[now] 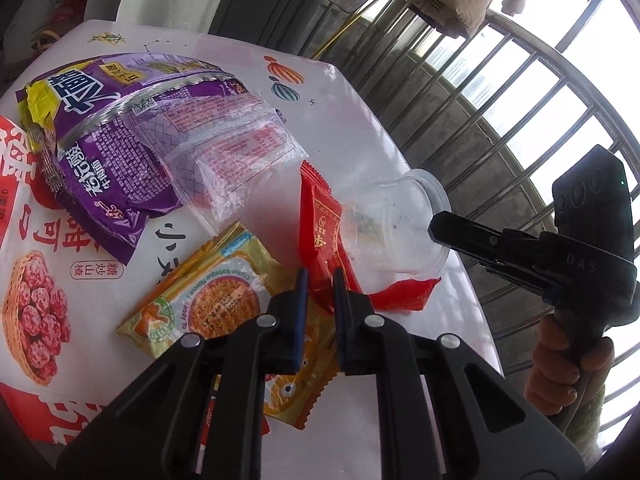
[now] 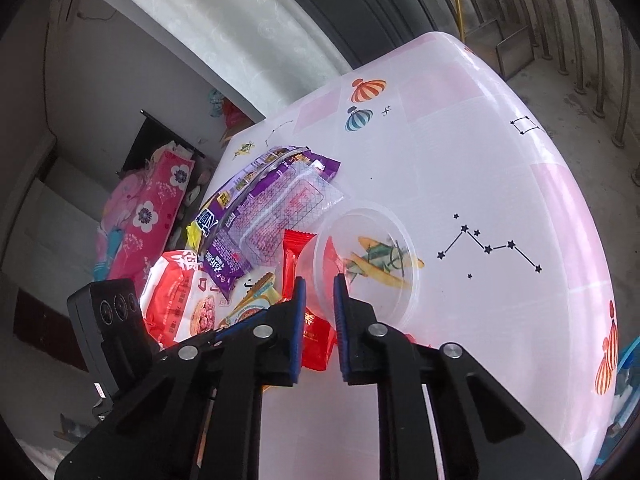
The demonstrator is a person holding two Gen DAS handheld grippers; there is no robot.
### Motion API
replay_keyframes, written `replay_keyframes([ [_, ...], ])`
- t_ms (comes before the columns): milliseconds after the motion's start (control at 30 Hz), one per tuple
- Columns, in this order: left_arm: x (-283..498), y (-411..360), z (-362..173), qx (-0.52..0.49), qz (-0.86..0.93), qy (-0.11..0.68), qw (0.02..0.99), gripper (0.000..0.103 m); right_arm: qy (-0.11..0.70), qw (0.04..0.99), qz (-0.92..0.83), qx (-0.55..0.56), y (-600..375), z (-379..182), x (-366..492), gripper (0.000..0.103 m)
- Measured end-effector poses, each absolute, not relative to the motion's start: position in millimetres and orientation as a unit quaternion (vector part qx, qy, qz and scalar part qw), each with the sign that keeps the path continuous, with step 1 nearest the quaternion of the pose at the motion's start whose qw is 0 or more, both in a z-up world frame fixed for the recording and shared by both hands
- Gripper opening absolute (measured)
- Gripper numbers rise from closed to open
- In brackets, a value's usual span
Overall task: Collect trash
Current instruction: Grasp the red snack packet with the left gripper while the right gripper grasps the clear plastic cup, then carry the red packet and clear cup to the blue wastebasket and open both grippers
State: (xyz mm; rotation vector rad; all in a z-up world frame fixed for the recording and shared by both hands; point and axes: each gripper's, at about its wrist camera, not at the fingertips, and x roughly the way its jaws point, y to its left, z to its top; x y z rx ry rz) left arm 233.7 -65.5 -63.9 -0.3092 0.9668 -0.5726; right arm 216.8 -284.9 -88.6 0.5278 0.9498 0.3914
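Your left gripper (image 1: 319, 280) is closed on the near edge of the red wrapper (image 1: 326, 236), which lies on the white patterned table (image 2: 500, 184) with its far end under the clear plastic cup (image 2: 366, 264). That cup lies on its side, mouth toward your right gripper (image 2: 320, 292), whose jaws have pinched the near rim of the cup wall; your hand (image 1: 568, 372) grips its handle at the right. Just left of the red wrapper sits the yellow noodle packet (image 1: 224, 292), with the purple bag (image 1: 120, 128) farther left and the red-and-white snack bag (image 2: 180, 300) beneath it, nearest the left edge
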Motion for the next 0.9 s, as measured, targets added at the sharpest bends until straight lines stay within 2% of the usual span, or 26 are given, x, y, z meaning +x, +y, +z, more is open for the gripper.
replay_keyframes([
  [167,218,-66,-47,-0.137,-0.283,0.440,0.841,0.009,0.435,0.844,0.173,0.261,-294,-81,200,0.006],
  [500,178,-85,1,-0.109,-0.329,0.403,0.847,0.009,0.382,0.865,0.154,0.286,-328,-44,142,0.006],
  [733,139,-134,38,-0.069,-0.398,0.374,0.835,0.009,0.326,0.886,0.100,0.314,-383,-18,65,0.005],
  [900,116,-193,50,-0.030,-0.455,0.370,0.809,0.009,0.296,0.887,0.022,0.353,-439,-23,-5,0.005],
])
